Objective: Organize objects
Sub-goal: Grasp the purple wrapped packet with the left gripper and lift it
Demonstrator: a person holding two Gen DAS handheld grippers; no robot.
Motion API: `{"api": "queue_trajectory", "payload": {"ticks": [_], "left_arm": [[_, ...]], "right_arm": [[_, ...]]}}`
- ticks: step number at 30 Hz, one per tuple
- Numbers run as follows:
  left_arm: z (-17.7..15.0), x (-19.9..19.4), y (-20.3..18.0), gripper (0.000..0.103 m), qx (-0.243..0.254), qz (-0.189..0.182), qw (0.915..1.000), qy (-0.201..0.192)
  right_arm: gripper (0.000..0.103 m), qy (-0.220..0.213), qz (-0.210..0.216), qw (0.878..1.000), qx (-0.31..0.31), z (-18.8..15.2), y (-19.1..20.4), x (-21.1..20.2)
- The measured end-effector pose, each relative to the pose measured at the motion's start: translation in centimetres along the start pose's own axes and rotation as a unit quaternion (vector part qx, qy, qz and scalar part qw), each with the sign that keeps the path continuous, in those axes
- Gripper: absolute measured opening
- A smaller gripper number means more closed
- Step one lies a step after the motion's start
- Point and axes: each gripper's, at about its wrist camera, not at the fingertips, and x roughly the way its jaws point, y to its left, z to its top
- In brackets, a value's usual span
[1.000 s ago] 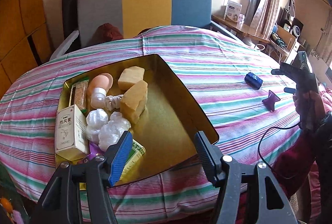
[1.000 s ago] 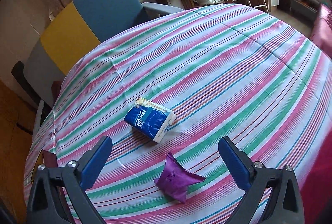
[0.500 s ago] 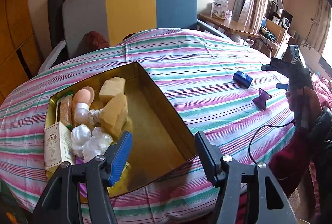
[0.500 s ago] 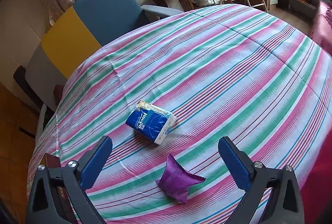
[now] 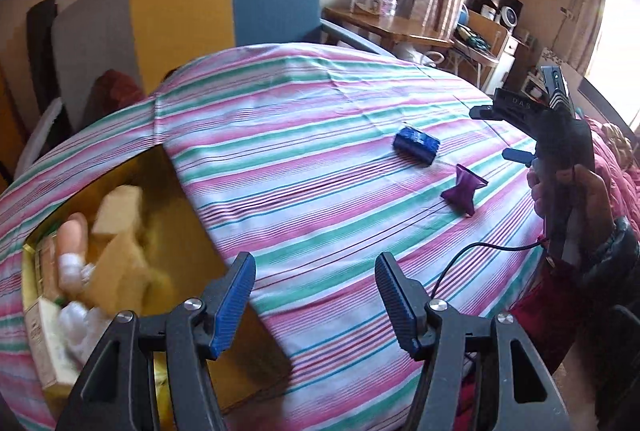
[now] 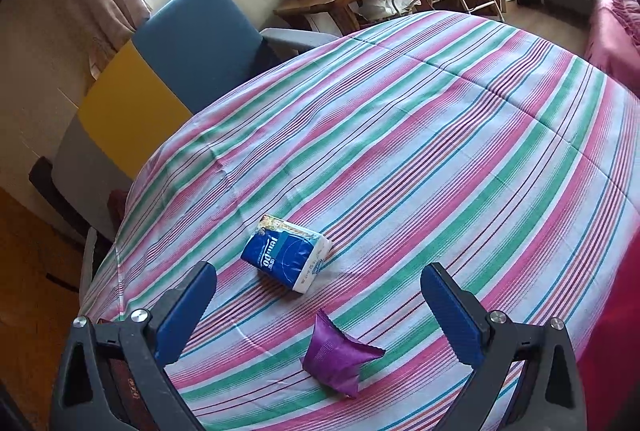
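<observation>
Right below my right tongs (image 6: 318, 315), wide open and empty, lay the purple pouch (image 6: 338, 361); my left tongs (image 5: 314, 301), also open, were farther away.

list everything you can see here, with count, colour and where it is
tissue pack: 1, blue and white, on the striped cloth, beyond the pouch
pouch: 1, purple, on the cloth between the right claw's fingers in its view
tin: 1, gold, open, at the cloth's left side
sponge blocks: 2, yellow, inside the tin, blurred
carton: 1, cream, at the tin's near left corner
striped cloth: 1, pink, green and white, covering the surface
chair: 1, blue, yellow and grey, behind the cloth
left claw: 1, black with blue pads, open, empty
right claw: 1, same colours, open, empty
hand: 1, gripping the right claw's handle
</observation>
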Motion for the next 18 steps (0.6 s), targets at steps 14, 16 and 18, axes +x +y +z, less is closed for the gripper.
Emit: {"api": "queue_trajectory", "payload": {"ticks": [14,16,18], "left_arm": [[5.9,9.5,-11.4,0.06,0.117,-0.133,0.9833,0.042],[6.3,11.0,-13.4,0.059,0.148,-0.144,0.9773,0.048],[6.3,12.5,-15.0,0.059,0.172,-0.156,0.9707,0.063]], "right_arm": [[0.103,-0.025,0.003,0.993,0.117,0.9,-4.6,-1.3],[0.103,-0.026,0.009,0.992,0.127,1.0,-5.0,-1.4],[0.103,-0.023,0.015,0.991,0.131,1.0,-5.2,-1.3]]}}
